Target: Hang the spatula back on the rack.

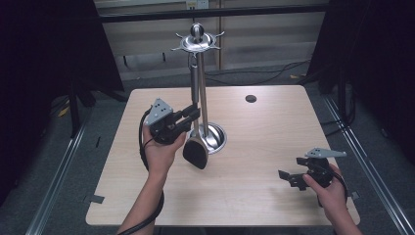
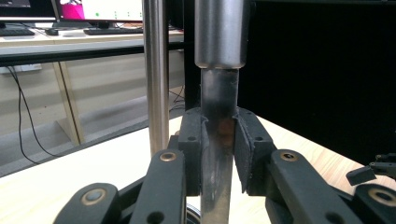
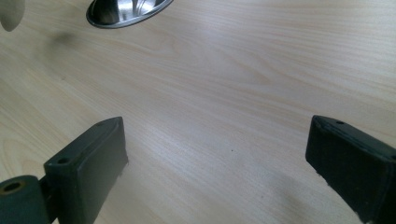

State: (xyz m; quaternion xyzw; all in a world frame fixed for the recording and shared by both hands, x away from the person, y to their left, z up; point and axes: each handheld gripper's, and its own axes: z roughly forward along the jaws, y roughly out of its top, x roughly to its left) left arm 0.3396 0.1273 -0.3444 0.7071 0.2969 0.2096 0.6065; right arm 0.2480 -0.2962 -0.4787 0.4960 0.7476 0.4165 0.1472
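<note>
Setting: pale wood table [image 1: 254, 147] in a dim room with dark curtains at both sides, cables on the floor beyond.
Landmark: steel utensil stand [image 1: 201, 88] near the table's middle, an upright pole on a round base, with a hooked ring at its top.
Utensil: spatula [image 1: 196, 142] hanging close beside the pole, its steel handle running up toward the hooked ring and its dark flat head low, just in front of the base. I cannot tell whether the top is hooked on.
Left gripper [image 1: 194, 113]: just left of the pole, tongs closed narrow on the spatula's handle. In the left gripper view the pads [image 2: 244, 149] press both sides of the flat steel shank, below the thicker round grip.
Right gripper [image 1: 288, 177]: well right of the stand, near the table's front edge, tongs wide and holding nothing, bare wood between them in its own view.
Step in hand: a judgement, the left hand is hanging the spatula on the stand or lifting it off.
Next move: keep the grip firm and guide the handle's top past the hook without knocking the stand.
</note>
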